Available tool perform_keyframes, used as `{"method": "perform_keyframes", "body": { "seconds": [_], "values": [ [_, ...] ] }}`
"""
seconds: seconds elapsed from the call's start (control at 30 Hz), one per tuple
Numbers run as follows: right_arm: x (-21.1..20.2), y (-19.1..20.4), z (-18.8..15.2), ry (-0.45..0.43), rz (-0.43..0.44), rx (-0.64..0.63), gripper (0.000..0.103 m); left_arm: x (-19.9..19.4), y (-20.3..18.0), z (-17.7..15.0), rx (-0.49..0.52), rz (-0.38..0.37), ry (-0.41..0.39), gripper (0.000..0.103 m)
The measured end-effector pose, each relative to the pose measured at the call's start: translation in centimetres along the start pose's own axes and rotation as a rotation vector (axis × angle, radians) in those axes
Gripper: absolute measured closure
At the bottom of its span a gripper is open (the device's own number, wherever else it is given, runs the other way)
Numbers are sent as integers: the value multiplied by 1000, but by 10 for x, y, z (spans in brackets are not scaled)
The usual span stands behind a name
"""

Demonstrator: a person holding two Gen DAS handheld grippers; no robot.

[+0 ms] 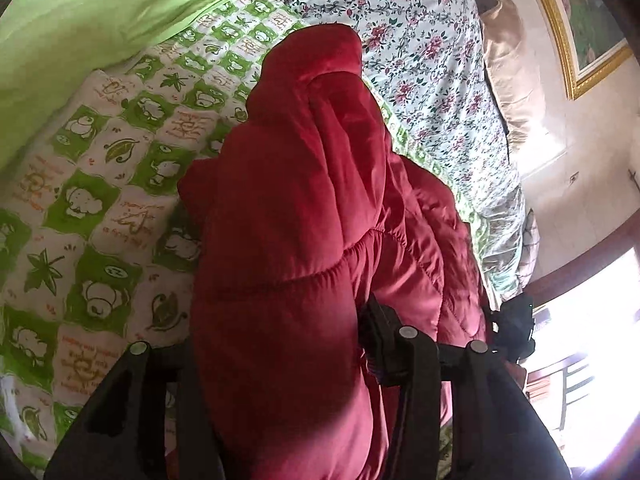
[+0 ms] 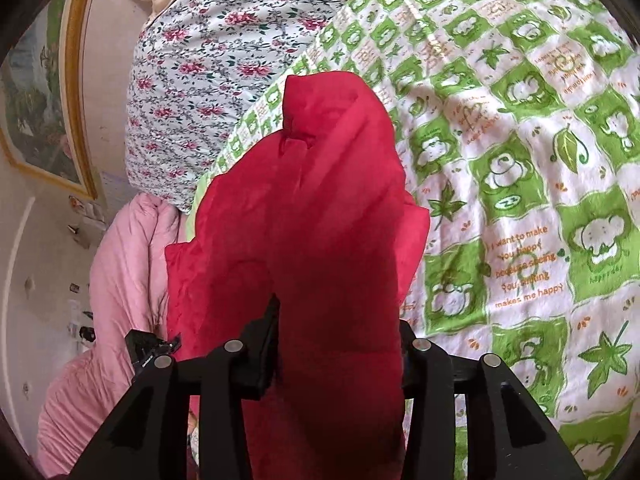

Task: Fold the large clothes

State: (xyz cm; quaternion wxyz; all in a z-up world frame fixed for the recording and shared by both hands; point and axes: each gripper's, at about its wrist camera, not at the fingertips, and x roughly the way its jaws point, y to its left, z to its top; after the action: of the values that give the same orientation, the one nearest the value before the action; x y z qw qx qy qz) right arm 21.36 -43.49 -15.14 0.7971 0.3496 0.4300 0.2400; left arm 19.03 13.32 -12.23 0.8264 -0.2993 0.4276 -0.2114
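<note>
Jacket (image 1: pixel 288 208), red and padded, is held above the quilt (image 1: pixel 100 184) by both grippers, each gripping a thick bunch of its fabric. In the left wrist view the left gripper (image 1: pixel 280 340) is seen with its jaws set apart around a wide roll of the padding, which fills the gap between them; the quilted stitching is bulged where it is squeezed. In the right wrist view the right gripper (image 2: pixel 340 344) is likewise clamped on a broad fold of red cloth, the jaws held apart only by the bulk between them. The garment is raised at two separate points, it is judged, so that its width is stretched between the hands and a fold line can be laid flat on the bed.

The free part of the jacket is draped forward from both grippers and hangs towards the green-checked quilt; whether its far edge is touching the quilt cannot be told. A floral sheet (image 1: pixel 420 40) is lying at the far side of the bed, and a pink duvet (image 2: pixel 120 280) is heaped at the left in the right wrist view. The fold is judged unfinished, since the jacket is not yet laid down.
</note>
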Motion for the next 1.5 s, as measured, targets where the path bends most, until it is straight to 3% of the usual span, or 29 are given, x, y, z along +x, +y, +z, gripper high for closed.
{"method": "perform_keyframes", "body": {
  "seconds": [0.2,0.33,0.63,0.73,0.97,1.07,1.17,1.3,1.4,1.5],
  "values": [
    [3,0,-3,-21,-55,-22,51,0,5,-10,0,39,-17,50],
    [2,-2,-3,-32,-76,8,35,-5,2,-13,6,74,-18,42],
    [-35,29,-11,-110,-216,-65,34,-37,-23,-23,75,196,-37,38],
    [-52,40,-16,-165,-259,-85,33,-41,-22,-24,87,238,-19,28],
    [-65,76,-29,-205,-227,-158,33,-50,-15,-8,142,291,-32,20],
    [-64,94,-37,-201,-203,-200,33,-70,-9,-7,130,372,-84,20],
    [-59,116,-50,-191,-197,-266,33,-99,-7,-13,95,305,-176,20],
    [-38,151,-63,-163,-212,-395,33,-107,-35,-25,138,232,-213,20],
    [-10,177,-74,-138,-250,-494,34,-89,-67,-33,206,171,-189,20],
    [21,191,-79,-88,-255,-551,35,-60,-98,-42,286,162,-138,20]
  ]
}}
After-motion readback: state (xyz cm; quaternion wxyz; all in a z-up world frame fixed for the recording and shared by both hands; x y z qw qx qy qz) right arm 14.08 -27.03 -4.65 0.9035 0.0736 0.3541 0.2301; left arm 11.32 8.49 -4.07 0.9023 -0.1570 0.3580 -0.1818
